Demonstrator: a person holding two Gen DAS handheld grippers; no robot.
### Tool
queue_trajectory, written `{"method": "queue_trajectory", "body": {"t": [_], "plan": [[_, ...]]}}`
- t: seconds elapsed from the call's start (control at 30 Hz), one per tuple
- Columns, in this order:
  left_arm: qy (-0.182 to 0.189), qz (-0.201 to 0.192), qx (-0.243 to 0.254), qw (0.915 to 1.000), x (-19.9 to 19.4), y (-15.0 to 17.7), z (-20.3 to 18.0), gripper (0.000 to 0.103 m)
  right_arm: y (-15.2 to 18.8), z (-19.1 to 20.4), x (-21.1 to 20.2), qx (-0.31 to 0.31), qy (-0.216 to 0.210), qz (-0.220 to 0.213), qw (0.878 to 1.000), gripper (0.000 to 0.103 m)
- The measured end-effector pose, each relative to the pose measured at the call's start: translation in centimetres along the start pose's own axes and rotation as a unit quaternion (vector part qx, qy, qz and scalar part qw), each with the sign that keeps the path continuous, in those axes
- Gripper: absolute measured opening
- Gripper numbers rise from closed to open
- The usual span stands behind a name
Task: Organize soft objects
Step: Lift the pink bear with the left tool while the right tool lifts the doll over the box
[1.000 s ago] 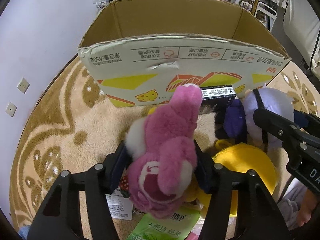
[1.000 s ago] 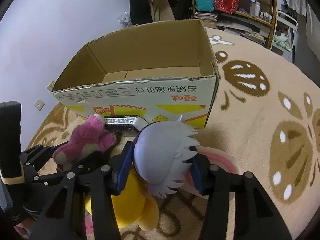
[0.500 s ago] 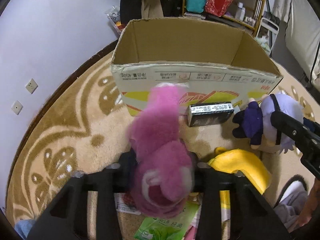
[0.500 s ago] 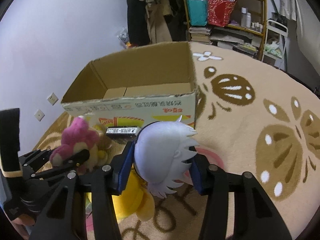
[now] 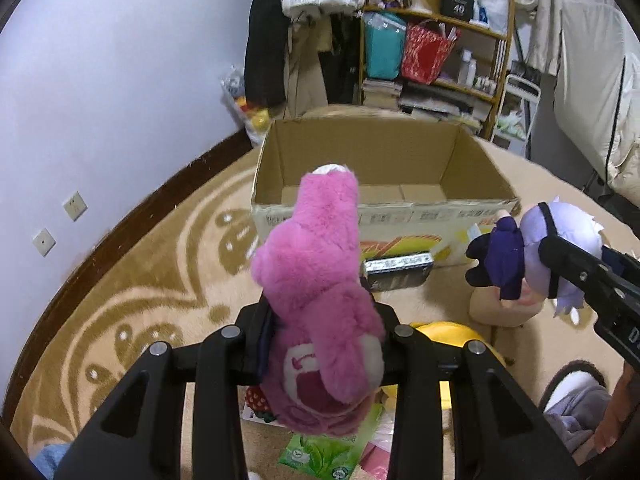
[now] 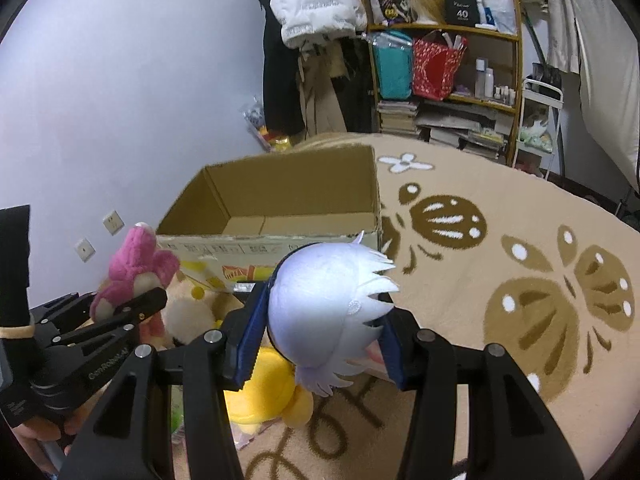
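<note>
My left gripper [image 5: 322,332] is shut on a pink plush bear [image 5: 316,292], which hangs head-down above the rug. Its legs point toward an open cardboard box [image 5: 380,200]. My right gripper [image 6: 320,330] is shut on the head of a white-haired plush doll [image 6: 328,304]. In the left wrist view that doll [image 5: 532,248] shows its dark purple body, held up at the right. The pink bear [image 6: 136,276] appears at the left of the right wrist view, in front of the box [image 6: 280,216]. The box holds nothing that I can see.
A yellow plush [image 6: 268,388] and a cream plush [image 6: 188,312] lie on the beige patterned rug [image 6: 500,280] below the grippers. A dark flat packet [image 5: 396,272] leans against the box front. Green and pink packets [image 5: 324,452] lie near. A cluttered shelf [image 5: 432,64] stands behind.
Both grippers rose with their toys and tilted up, so the box interior and the shelf came into view. The left jaws closed tight on the pink bear.
</note>
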State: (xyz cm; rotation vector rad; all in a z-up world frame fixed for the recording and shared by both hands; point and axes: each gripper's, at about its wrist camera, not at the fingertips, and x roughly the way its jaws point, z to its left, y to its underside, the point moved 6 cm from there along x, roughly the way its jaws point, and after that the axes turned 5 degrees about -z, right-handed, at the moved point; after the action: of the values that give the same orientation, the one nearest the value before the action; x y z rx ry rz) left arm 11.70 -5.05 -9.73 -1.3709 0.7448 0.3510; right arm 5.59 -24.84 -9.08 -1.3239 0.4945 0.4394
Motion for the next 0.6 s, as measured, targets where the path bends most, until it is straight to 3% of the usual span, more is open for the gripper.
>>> {"method": "queue_trajectory", "body": {"t": [0.3, 0.6], "plan": [[-0.009, -0.026, 0.007, 0.9996, -1.4, -0.7, 0.0, 0.035, -0.6, -0.8, -1.6, 0.015, 0.005, -0.029, 0.999, 0.054], [-0.016, -0.083, 0.07, 0.9939, -3.4, -2.8, -2.4, 0.035, -1.8, 0.2, -2.9, -0.009, -0.003, -0.06, 0.998, 0.054]]}}
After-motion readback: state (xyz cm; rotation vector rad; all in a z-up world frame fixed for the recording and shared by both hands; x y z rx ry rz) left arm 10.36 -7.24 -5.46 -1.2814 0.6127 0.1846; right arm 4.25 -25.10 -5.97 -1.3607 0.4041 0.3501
